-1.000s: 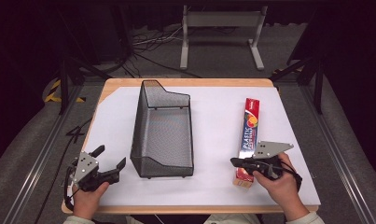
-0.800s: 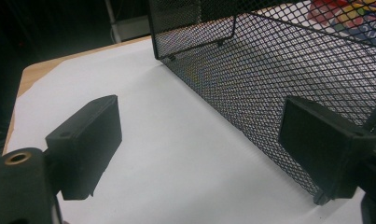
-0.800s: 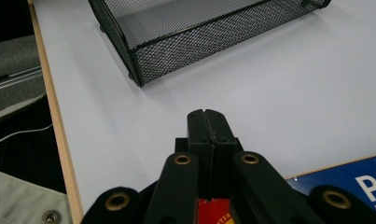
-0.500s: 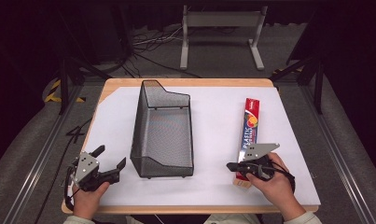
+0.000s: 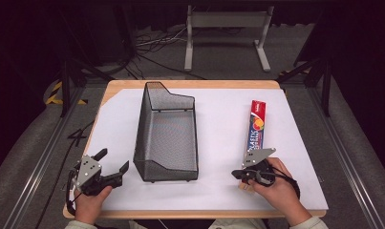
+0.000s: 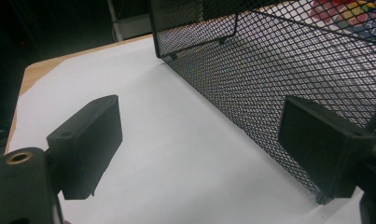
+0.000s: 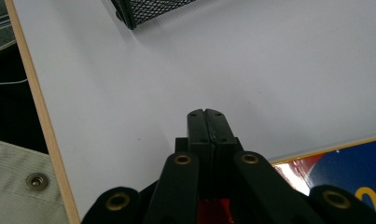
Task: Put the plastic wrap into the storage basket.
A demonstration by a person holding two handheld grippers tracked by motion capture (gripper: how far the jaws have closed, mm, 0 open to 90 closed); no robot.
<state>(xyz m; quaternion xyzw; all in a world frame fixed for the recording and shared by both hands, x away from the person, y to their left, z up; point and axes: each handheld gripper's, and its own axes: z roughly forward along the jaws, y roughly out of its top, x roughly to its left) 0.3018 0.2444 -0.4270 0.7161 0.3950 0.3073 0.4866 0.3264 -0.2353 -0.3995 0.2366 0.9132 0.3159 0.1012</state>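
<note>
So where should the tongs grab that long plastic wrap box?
Probably across its narrow width near the middle, coming straight down from above. The plastic wrap box lies flat and long on the white table, with bare space along both long sides. The right tongs, now shut, would have to open first.

Left tongs [image 6: 199, 154] gaped wide above white desk [image 6: 167, 140]; right jaw close beside black mesh basket [image 6: 293, 60], nothing between.

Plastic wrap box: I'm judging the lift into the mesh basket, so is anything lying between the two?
Nothing visible: bare white table lies between the plastic wrap box and the mesh basket. The shut right gripper sits over the box's near end.
</note>
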